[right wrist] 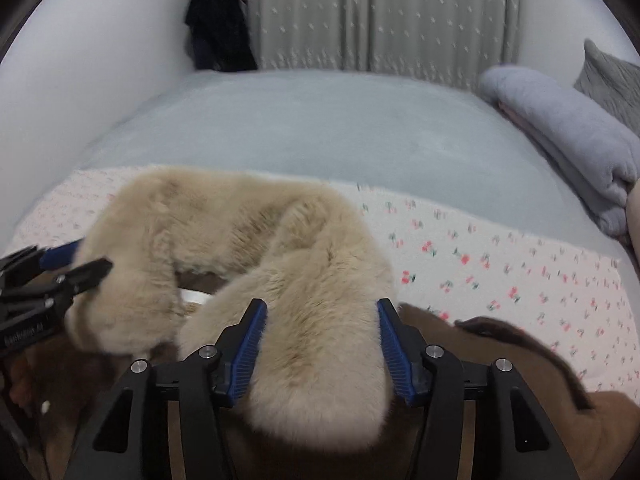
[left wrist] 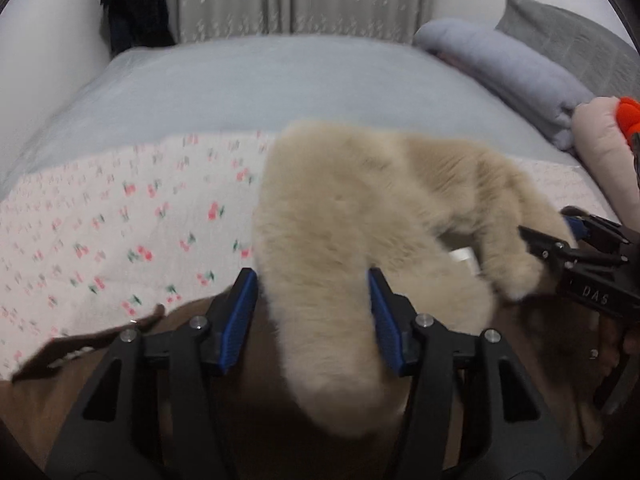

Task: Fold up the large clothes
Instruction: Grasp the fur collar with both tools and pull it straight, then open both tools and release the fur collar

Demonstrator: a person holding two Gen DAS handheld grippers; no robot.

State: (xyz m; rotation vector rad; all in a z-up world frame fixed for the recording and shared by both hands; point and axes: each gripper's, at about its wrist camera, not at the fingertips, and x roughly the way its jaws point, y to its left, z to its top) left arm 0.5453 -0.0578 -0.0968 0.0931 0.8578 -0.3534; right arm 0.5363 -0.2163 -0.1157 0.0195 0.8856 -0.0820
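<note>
A brown coat with a thick beige fur collar lies on the bed, the collar curving in an arch. My left gripper stands open with one end of the collar between its blue pads; the fur looks unsqueezed. My right gripper is open the same way around the other end. Each gripper shows in the other's view: the right gripper at the right edge, the left gripper at the left edge. A white label shows inside the collar.
A white cherry-print sheet lies under the coat on a grey-blue bedcover. A folded grey blanket, a grey pillow and a beige plush with orange sit at the right. Dark clothing hangs by the curtains.
</note>
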